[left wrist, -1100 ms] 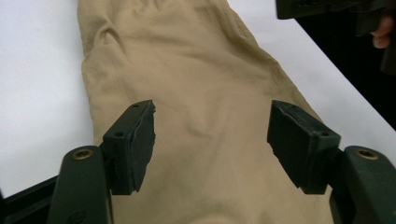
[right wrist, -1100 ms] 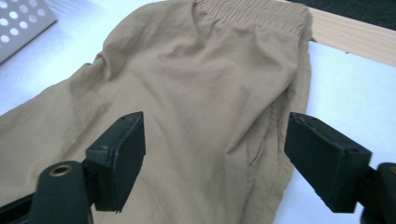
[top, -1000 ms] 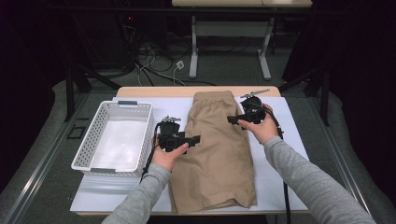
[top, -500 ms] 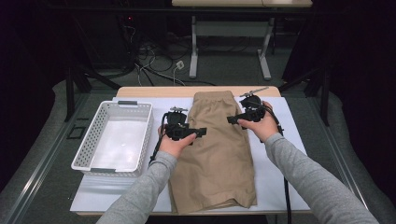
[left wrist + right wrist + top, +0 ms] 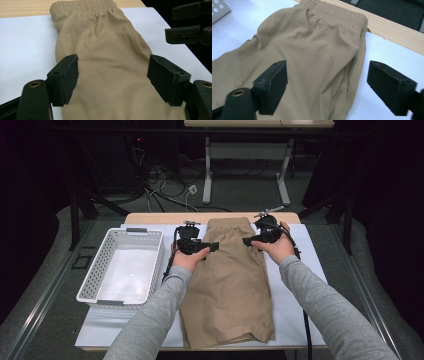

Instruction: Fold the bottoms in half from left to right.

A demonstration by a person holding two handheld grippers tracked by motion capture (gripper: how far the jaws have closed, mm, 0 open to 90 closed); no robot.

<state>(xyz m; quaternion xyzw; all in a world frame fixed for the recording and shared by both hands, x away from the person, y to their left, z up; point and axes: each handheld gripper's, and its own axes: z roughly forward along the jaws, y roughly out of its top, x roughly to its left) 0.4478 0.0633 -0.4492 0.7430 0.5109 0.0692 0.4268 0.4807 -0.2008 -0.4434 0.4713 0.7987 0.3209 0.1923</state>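
Tan shorts (image 5: 227,285) lie flat and folded lengthwise on the white sheet (image 5: 300,305), elastic waistband (image 5: 85,6) at the far end. My left gripper (image 5: 214,246) hovers over the shorts' left edge below the waistband, jaws open with cloth (image 5: 110,67) showing between them. My right gripper (image 5: 248,241) hangs over the right edge at the same height, open too, its jaws straddling the side seam (image 5: 352,72). The right gripper's jaws (image 5: 186,25) show at the upper right of the left gripper view. Neither holds anything.
A white perforated basket (image 5: 95,275) stands on the sheet left of the shorts. The wooden table edge (image 5: 155,217) runs along the far side, with cables and table legs on the floor beyond. A black cable (image 5: 306,330) trails down the right side.
The left gripper has moved forward and to the right, from beside the shorts' left edge up toward the waistband. The right gripper has barely shifted.
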